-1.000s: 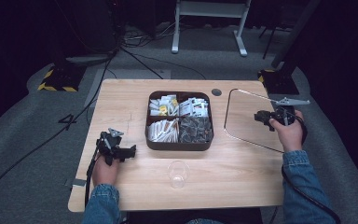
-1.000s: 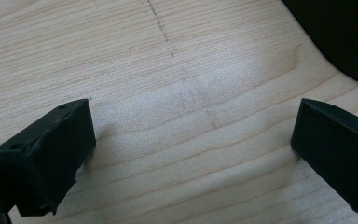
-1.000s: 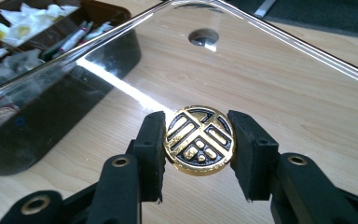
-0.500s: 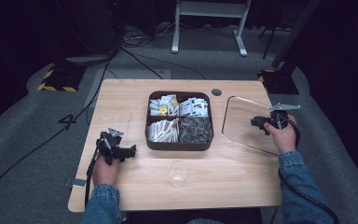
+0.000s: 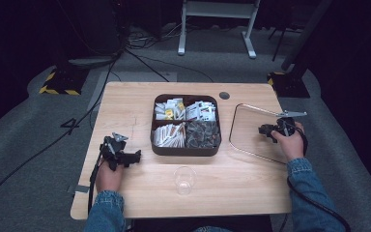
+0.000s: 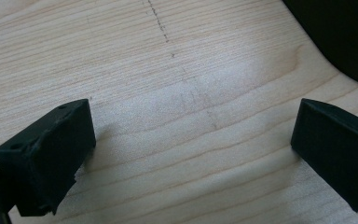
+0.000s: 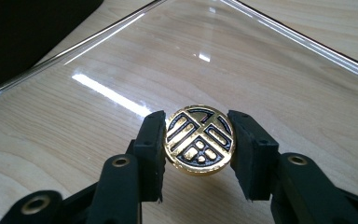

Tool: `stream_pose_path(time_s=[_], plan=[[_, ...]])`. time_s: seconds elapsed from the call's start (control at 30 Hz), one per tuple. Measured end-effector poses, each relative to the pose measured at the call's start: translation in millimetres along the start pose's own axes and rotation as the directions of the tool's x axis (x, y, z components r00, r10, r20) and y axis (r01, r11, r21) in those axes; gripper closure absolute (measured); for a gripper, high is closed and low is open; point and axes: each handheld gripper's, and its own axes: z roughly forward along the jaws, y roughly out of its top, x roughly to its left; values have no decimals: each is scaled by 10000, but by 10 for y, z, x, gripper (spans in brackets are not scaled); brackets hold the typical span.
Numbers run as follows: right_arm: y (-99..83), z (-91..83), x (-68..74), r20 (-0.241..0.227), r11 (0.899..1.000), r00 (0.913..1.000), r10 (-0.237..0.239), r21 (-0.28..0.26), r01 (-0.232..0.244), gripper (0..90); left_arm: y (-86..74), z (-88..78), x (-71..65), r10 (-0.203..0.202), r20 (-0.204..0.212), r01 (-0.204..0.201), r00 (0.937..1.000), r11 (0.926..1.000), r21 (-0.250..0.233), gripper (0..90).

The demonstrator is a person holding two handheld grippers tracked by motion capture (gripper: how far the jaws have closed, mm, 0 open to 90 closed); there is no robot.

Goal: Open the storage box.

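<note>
A pale wooden table [image 5: 140,104] fills the middle of the high view, with a person's two denim-sleeved forearms entering from the bottom edge.

The right gripper [image 7: 196,154] clamps a round gold knob with a black geometric pattern [image 7: 199,139] by its edge, one black jaw pressing on each side. The knob's flat patterned face points up toward the gripper's camera. It sits in the middle of a clear, rounded-square glass lid [image 5: 256,130], which lies at the right end of the table, just right of the tray. In the high view the lid looks almost flat; whether all of it rests on the wood is hard to tell. The lid has no clear long axis, its sides being about equal. In the right gripper view its rim is cut off on the left, and the knob's stem is hidden under the knob face.

A dark brown square tray with four compartments [image 5: 186,151] stands in the table's centre, holding white sachets and dark packets too small to read. A small clear drinking glass [image 5: 184,180] stands upright near the front edge, below the tray.

The left gripper [image 6: 193,154] rests low over bare wood to the left of the tray, its jaws spread wide with nothing between them. A dark corner of the tray is cut off at the top right of the left gripper view.
</note>
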Motion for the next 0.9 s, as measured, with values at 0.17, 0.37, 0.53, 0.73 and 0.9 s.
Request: stream_pose_path(time_s=[0.17, 0.37, 0.53, 0.73, 0.9], plan=[[-47, 40, -23, 52, 9998, 10000, 18, 207, -19, 588, 0, 0, 0, 3, -4, -3, 10000, 10000, 6, 1], [-84, 94, -33, 186, 9990, 9997, -124, 436, 116, 587, 0, -1, -1, -14, -14, 14, 10000, 10000, 3, 1], [-79, 99, -28, 177, 9990, 9998, -41, 453, 33, 582, 0, 0, -1, -14, -7, 14, 10000, 10000, -3, 1], [-51, 69, -17, -112, 9995, 9995, 284, 101, -283, 477, 0, 0, -1, -13, -5, 13, 10000, 10000, 1, 1], [-19, 17, -6, -97, 9984, 9986, 523, -211, -525, 410, 0, -1, -2, -13, -13, 13, 10000, 10000, 5, 1]])
